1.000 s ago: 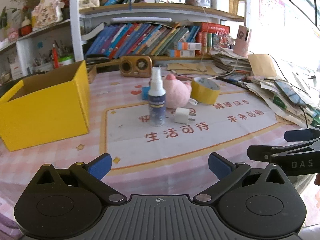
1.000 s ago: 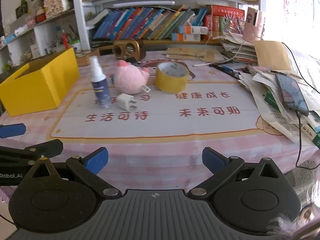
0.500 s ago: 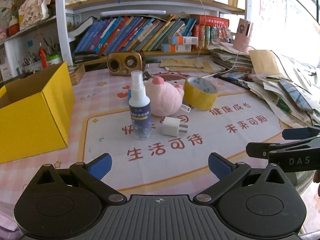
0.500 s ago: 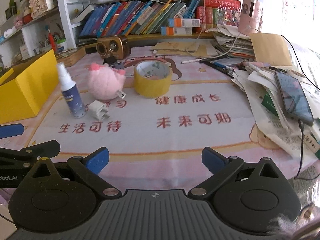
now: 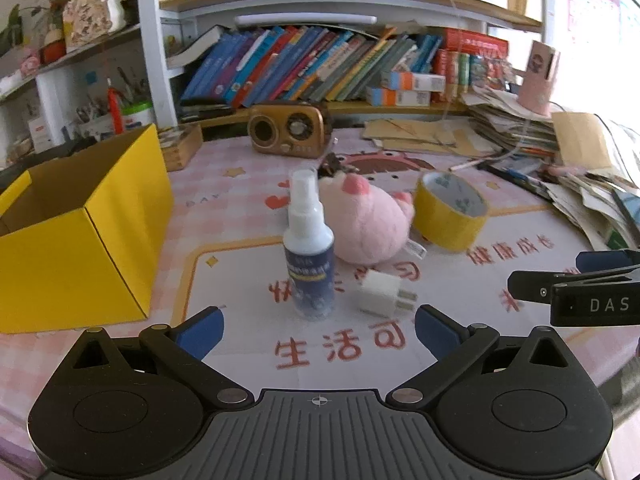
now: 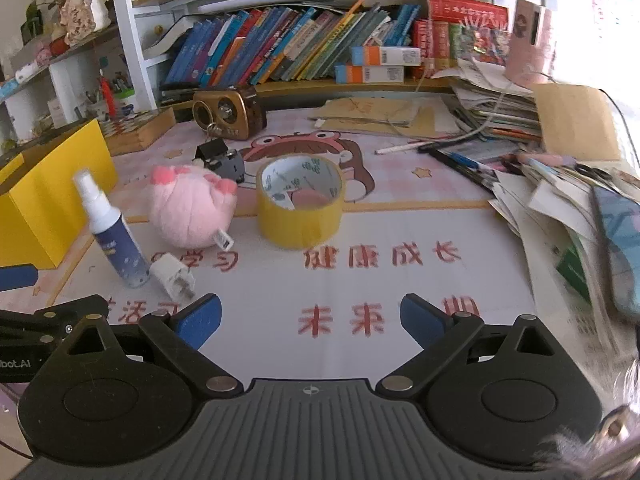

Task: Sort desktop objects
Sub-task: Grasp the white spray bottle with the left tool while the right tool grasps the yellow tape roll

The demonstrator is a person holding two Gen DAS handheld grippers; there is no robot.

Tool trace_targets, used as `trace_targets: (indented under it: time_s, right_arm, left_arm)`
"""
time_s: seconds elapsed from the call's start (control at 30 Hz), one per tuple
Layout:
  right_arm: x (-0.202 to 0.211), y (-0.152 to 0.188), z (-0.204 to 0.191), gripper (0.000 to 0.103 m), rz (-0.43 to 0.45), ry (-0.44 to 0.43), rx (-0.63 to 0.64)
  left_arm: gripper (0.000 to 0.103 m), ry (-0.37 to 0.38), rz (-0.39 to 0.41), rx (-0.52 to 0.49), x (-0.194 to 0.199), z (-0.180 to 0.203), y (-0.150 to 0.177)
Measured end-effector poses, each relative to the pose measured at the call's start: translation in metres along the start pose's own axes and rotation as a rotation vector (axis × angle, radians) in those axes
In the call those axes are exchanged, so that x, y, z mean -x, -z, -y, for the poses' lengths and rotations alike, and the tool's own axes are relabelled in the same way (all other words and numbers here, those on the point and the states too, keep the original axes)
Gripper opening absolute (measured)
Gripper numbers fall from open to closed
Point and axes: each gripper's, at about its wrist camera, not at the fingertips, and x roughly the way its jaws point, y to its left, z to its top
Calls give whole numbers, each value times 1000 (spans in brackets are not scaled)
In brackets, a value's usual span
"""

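Both grippers had advanced: the left gripper [image 5: 318,320], jaws released, now had the spray bottle [image 5: 309,256] just ahead; the right gripper [image 6: 310,316], also released, approached the tape roll [image 6: 300,210].

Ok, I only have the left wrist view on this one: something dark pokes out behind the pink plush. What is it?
Observer: The right wrist view shows a small black clip-like object on the mat, behind the pink plush and in front of the radio. I cannot tell exactly what it is.
Reviewer: Are the right tongs open? I see them only side-on.
Observer: Yes, the right tongs stand wide open, with nothing between the pads.
Reviewer: And the wooden box by the yellow box?
Observer: The wooden box has a chequered board on top.
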Motion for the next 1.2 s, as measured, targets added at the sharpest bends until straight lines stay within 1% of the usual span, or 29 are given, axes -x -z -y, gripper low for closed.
trace_targets:
  time_s: [0.07,0.23,0.3,0.43,0.47,0.5,0.53,0.6,0.7,0.9,1.13,1.2]
  right_arm:
    - [-7,-7,2,97,1,-12,9]
    - [-25,-20,8,98,-6,-33,27]
    - [-33,-26,11,98,-9,-42,25]
    - [-48,-36,16,98,-17,-54,28]
    - [-51,-38,17,98,-19,-57,31]
    - [-55,-40,18,98,-22,-59,32]
    - [-58,-42,19,98,-24,-61,31]
    - [-65,-45,22,98,-30,-63,29]
    - [-76,-50,25,98,-38,-65,21]
    - [-93,-58,28,98,-50,-79,18]
    - [-113,-67,21,98,-57,-116,86]
    - [-118,-70,18,98,-54,-125,116]
  left_arm:
    - [102,-14,-4,14,-6,0,-4]
    - [95,-26,-33,38,-20,0,-14]
    - [89,-35,-43,45,-26,0,-18]
    - [80,-57,-64,62,-38,1,-25]
    - [75,-61,-70,67,-41,1,-25]
    - [69,-65,-76,72,-44,2,-26]
    - [67,-69,-82,76,-46,2,-27]
    - [55,-80,-97,86,-53,3,-27]
    - [46,-87,-114,108,-59,3,-28]
    - [39,-105,-126,130,-71,4,-30]
    - [38,-136,-131,166,-82,3,-31]
    - [32,-134,-134,162,-85,4,-32]
